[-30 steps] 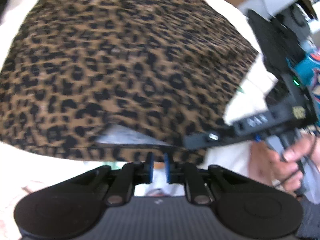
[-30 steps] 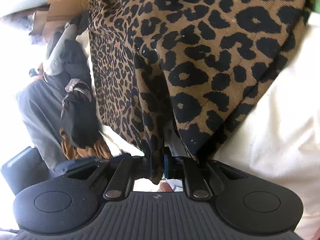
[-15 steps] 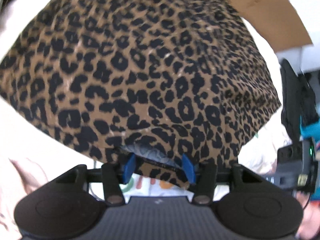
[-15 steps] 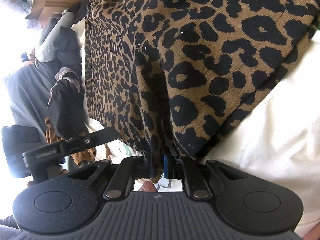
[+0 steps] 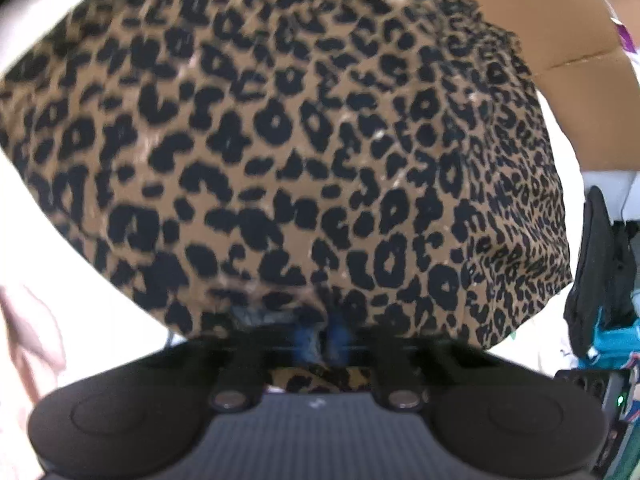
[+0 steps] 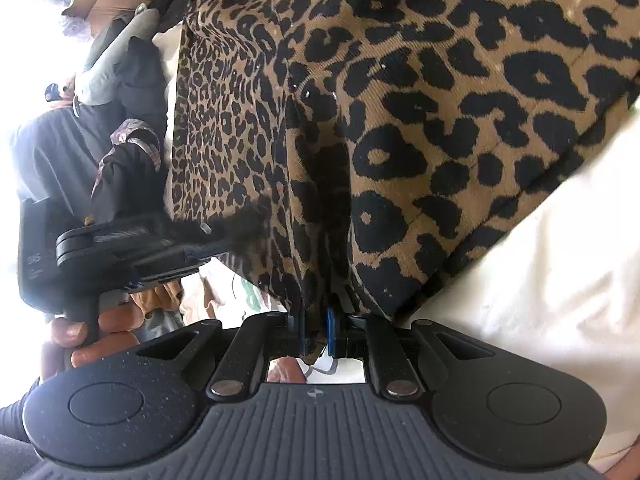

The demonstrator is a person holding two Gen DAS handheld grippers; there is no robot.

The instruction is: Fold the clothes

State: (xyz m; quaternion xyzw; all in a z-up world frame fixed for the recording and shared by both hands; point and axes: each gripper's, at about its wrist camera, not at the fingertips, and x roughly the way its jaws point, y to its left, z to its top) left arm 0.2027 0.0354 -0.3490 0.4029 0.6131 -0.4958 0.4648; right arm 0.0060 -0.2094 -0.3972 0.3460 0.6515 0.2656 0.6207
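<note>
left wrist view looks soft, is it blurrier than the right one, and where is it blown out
Left wrist view: yes, the leopard-print garment and jaws are smeared, with white glare at the left edge. Right wrist view: print is crisp, but the far left and the white cloth are overexposed.

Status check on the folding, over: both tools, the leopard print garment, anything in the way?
Left tool shut on leopard print garment edge. Right tool shut on a bunched fold of it. Garment spread over the pale surface. Nothing blocking in view.
</note>
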